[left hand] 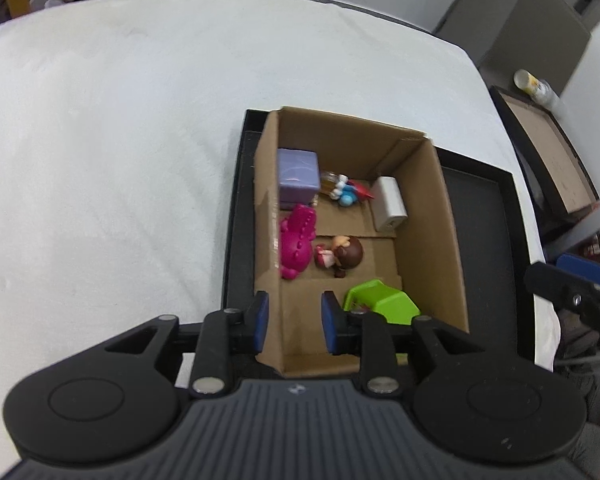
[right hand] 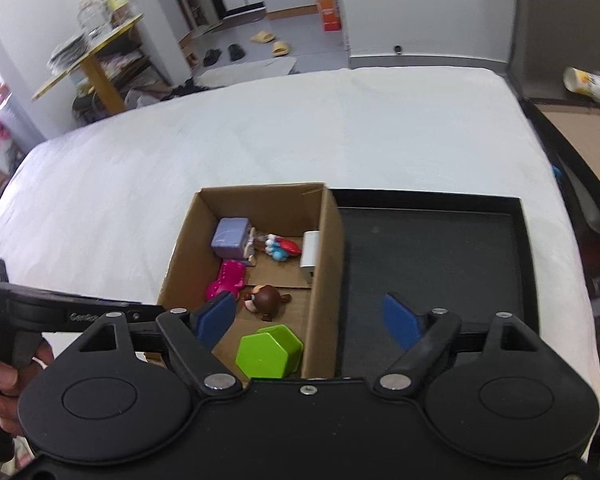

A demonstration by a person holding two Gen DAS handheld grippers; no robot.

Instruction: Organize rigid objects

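Looking near the end of the job, judging by how things are lying. Sitting inside the cardboard box (left hand: pixel 428 216): a purple cube (left hand: pixel 298 178) at the far left corner, a pink spiky toy (left hand: pixel 296 240) just beside it along the left wall, a small blue, white and red figure (left hand: pixel 346 192) at the back, a white block (left hand: pixel 390 202) leaning against the right wall, a brown-haired doll (left hand: pixel 342 254) lying in the middle, and a green hexagonal cup (right hand: pixel 270 350) on its side at the near end. Resting with the box on a black tray (right hand: pixel 432 260), the box taking up the tray's left part and the right part lying bare and dark. Spreading all around, a white desk (left hand: pixel 120 140), with no loose toy showing anywhere on its cloth in either view.

Hovering above the near end of the box, the left tool (left hand: pixel 294 322), jaws standing slightly apart with only cardboard floor showing between the blue pads, so gripping nothing. Hanging over the box's right wall, the right tool (right hand: pixel 312 320), jaws spread wide, one pad over the box interior and the other over the tray, likewise carrying nothing; the green cup lying just below it, apart from both pads.

Remaining, at a guess: little or nothing to collect, perhaps only righting the tipped cup or tidying the toys, though anything lying beyond the camera edges cannot be ruled out.
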